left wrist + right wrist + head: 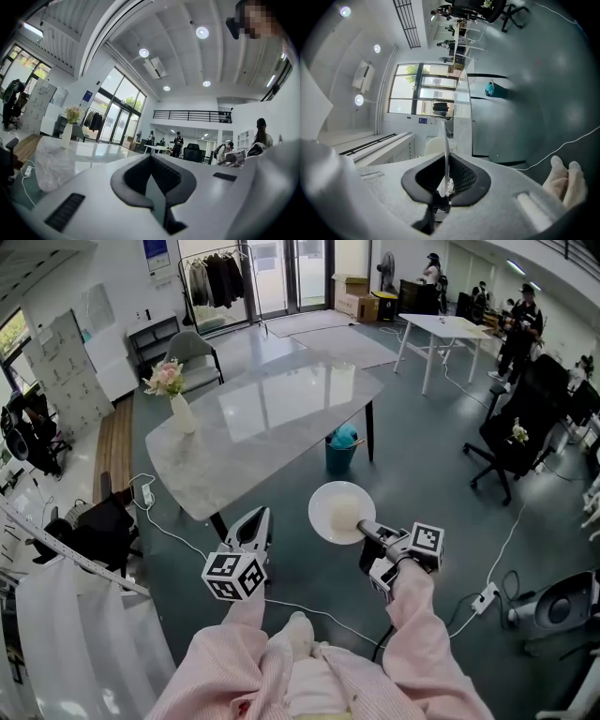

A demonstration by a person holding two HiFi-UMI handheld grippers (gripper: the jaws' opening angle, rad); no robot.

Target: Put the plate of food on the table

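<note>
A white plate (334, 513) with a pale mound of food (351, 511) hangs over the floor just off the near edge of the marble table (272, 409). My right gripper (364, 528) is shut on the plate's near rim. In the right gripper view the plate (446, 145) shows edge-on between the pads of that gripper (446, 180). To the left, my left gripper (255, 519) is level beside the table's near corner, jaws together and holding nothing. In the left gripper view, past that gripper (152, 165), the tabletop (70, 157) stretches away.
A vase of flowers (178, 395) stands at the table's left end. A teal bin (342, 448) sits under the table's right side. Cables and a power strip (487, 596) lie on the floor. A black office chair (511, 442) is at the right, people and a white desk (441, 329) beyond.
</note>
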